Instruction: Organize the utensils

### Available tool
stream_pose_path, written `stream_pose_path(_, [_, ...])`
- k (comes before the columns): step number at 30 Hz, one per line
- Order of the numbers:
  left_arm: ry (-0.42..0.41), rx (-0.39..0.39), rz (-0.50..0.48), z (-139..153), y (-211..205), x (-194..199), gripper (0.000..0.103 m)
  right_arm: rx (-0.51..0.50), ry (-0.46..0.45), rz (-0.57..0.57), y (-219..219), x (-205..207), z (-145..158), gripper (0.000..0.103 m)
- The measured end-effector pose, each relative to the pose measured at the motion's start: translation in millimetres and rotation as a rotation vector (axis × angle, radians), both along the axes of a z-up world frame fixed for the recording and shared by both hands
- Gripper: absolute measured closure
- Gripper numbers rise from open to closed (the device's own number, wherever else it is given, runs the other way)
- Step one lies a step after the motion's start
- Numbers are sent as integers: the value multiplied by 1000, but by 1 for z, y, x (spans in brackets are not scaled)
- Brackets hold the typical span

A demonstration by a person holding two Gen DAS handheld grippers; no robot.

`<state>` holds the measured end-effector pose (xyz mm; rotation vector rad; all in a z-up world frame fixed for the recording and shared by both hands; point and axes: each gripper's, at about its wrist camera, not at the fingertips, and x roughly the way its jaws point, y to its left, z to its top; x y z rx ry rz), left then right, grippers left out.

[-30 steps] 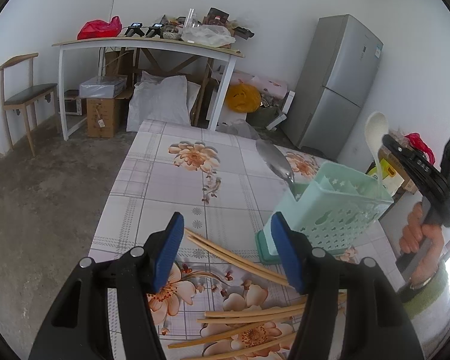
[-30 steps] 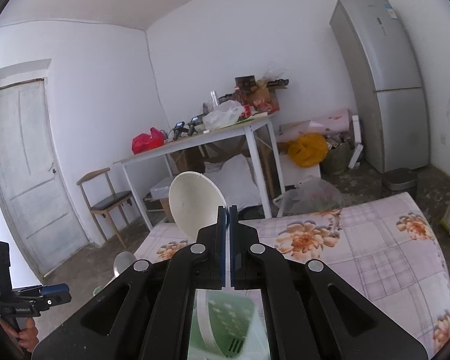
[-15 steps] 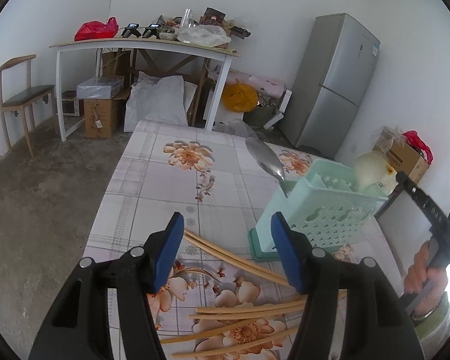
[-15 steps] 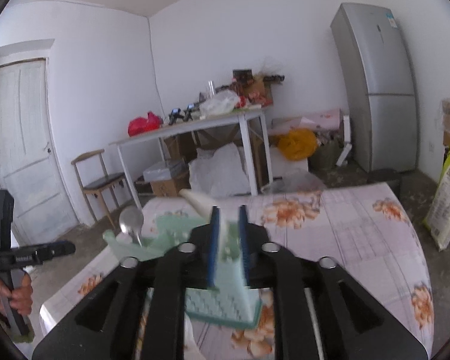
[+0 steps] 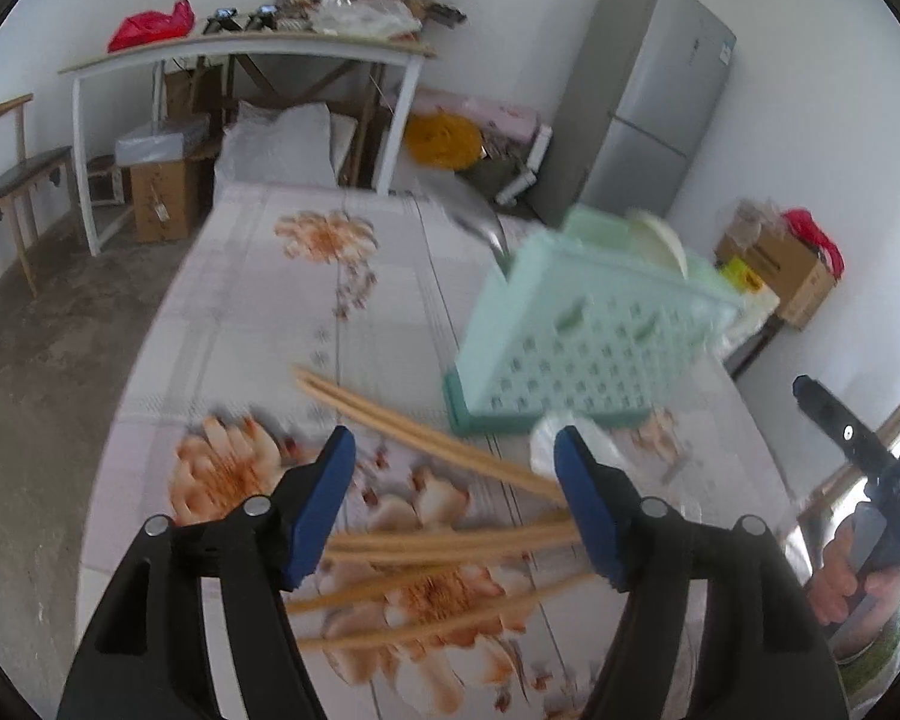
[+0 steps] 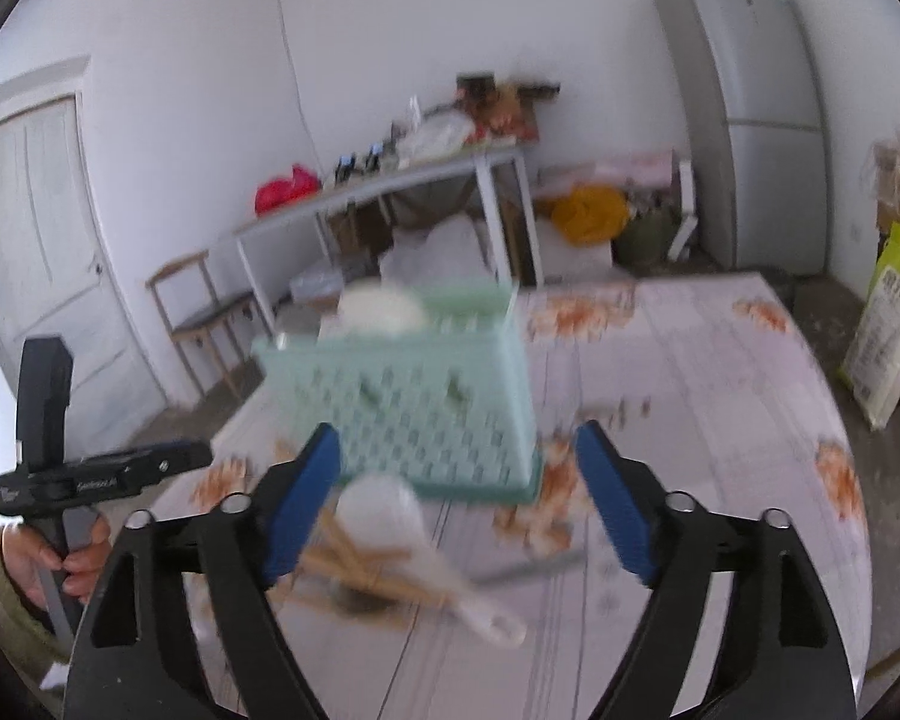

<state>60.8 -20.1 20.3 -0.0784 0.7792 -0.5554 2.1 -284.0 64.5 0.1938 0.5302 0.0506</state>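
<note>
A mint-green slotted basket (image 5: 582, 348) (image 6: 414, 396) stands on the floral tablecloth. A white spoon (image 5: 660, 234) (image 6: 384, 312) and a metal spoon (image 5: 486, 228) stand in it. Several wooden chopsticks (image 5: 426, 438) (image 6: 354, 564) lie scattered in front of it, with another white spoon (image 6: 402, 528) and a grey metal utensil (image 6: 528, 567) on the cloth beside them. My left gripper (image 5: 453, 456) hovers over the chopsticks with its jaws opening and nothing gripped. My right gripper (image 6: 459, 468) faces the basket from above the loose white spoon, jaws opening wide and empty.
The table (image 5: 258, 312) drops off at its left and near edges. Behind it stand a cluttered white side table (image 5: 246, 54), a grey fridge (image 5: 648, 102), a wooden chair (image 5: 12, 180), boxes and sacks. A door (image 6: 36, 252) is at the left in the right wrist view.
The right gripper let go of the white spoon, which now stands in the basket, then opened wide and dropped towards the table. The left gripper moved down and closer to the chopsticks, jaws slightly wider.
</note>
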Motion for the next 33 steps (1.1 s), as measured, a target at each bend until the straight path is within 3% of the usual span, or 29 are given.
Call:
stream_pose_path(9, [87, 43, -30, -28, -12, -23, 29, -15, 206, 32, 24, -14, -38, 13])
stream_pose_path(16, [111, 37, -52, -32, -9, -30, 17, -88, 301, 43, 42, -18, -58, 8])
stream_pose_path(25, [110, -25, 46, -26, 6, -18, 6, -101, 451, 8, 50, -10, -90, 8])
stream_pose_path(33, [140, -51, 99, -27, 17, -8, 6, -176, 446, -36, 60, -10, -98, 8])
